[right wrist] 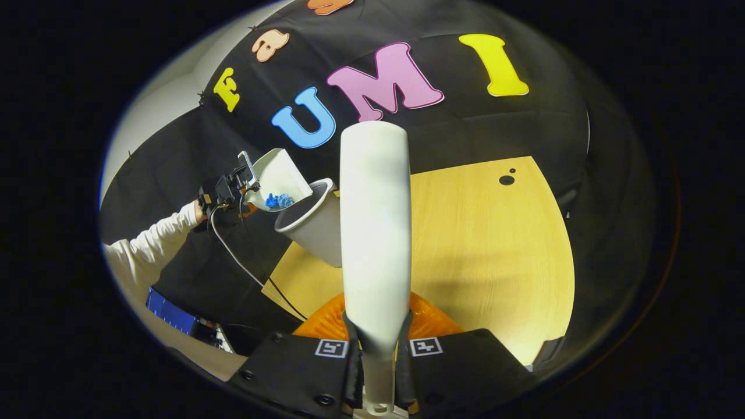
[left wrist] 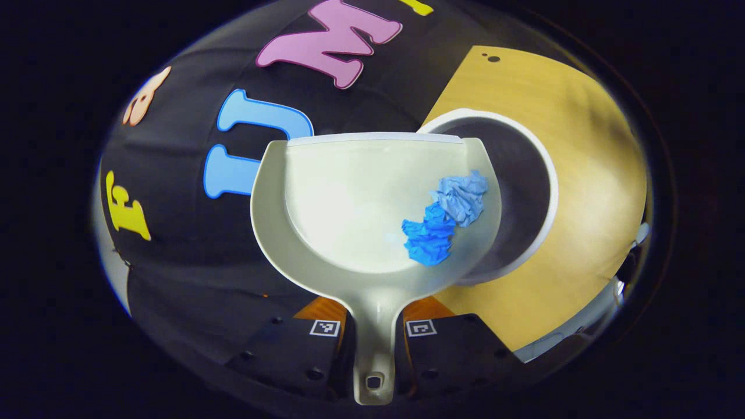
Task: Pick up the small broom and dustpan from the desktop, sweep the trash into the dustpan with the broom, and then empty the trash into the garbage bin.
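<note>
**K:** Grippers first. Left gripper (left wrist: 372, 355) was clamped on the dustpan (left wrist: 349, 209) handle, both fingers pressing its sides in the left gripper view. Right gripper (right wrist: 378, 372) was clamped the same way on the broom (right wrist: 375, 233), narrow end of the handle between the fingers, broom standing up along the view's middle.

**R:** Trash?

**K:** Two crumpled blue paper wads (left wrist: 445, 218), lighter one touching the darker one, lay inside the pan against its right wall. Pan lip sat over the garbage bin (left wrist: 544, 192), which stood on the wooden desktop (left wrist: 588, 174) just right of and behind the pan; the bin's open mouth was partly covered by the pan.

**R:** Anything the right gripper view added?

**K:** Side-on look. It caught the left gripper (right wrist: 233, 186) farther off, held by a hand with a white sleeve (right wrist: 154, 235), a cable hanging from it. Dustpan (right wrist: 279, 174) was tilted with its low edge touching or just above the bin (right wrist: 311, 224) rim; couldn't tell which. Wads (right wrist: 278, 201) still sat in the pan's low corner. Bin itself stood near the desktop's (right wrist: 495, 244) left back edge.

**R:** Broom relative to bin?

**K:** Held apart from it, nearer the camera, overlapping the bin's right side in that view.
</note>
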The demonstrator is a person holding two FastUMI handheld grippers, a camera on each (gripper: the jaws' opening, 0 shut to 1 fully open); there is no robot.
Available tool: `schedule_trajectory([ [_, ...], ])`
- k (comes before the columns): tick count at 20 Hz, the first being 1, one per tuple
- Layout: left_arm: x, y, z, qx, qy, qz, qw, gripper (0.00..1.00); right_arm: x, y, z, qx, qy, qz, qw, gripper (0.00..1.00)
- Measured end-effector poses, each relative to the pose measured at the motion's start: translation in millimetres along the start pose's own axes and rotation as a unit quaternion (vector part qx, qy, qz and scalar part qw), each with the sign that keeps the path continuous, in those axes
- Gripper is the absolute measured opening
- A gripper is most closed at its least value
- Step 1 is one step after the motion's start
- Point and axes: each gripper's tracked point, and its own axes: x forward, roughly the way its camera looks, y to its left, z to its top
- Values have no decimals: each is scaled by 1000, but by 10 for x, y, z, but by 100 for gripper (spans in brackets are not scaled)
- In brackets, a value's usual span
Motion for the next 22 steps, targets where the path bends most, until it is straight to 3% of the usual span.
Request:
schedule_trajectory([
  [3,94,162,-8,76,21,36,996,25,92,58,-32,4,6,6,1000,24],
  [6,67,294,-105,153,44,71,985,25,172,11,-76,6,16,2,1000,24],
  [8,30,446,-79,222,41,118,967,25,217,-4,-43,7,17,2,1000,24],
  [10,77,519,-98,290,41,178,939,25,267,-13,-1,9,17,2,1000,24],
  [14,51,641,-59,362,24,246,899,25,330,-62,52,7,15,-2,1000,24],
  [15,59,625,-55,361,16,252,898,25,337,-74,51,9,16,-2,1000,24],
  [17,108,512,-51,319,-11,236,918,25,364,-99,44,13,20,-4,1000,24],
  [20,147,297,-112,193,-39,182,963,25,397,-147,50,16,25,-9,1000,24],
  [22,168,63,-65,125,-67,142,980,25,436,-144,86,17,28,-10,999,24],
])
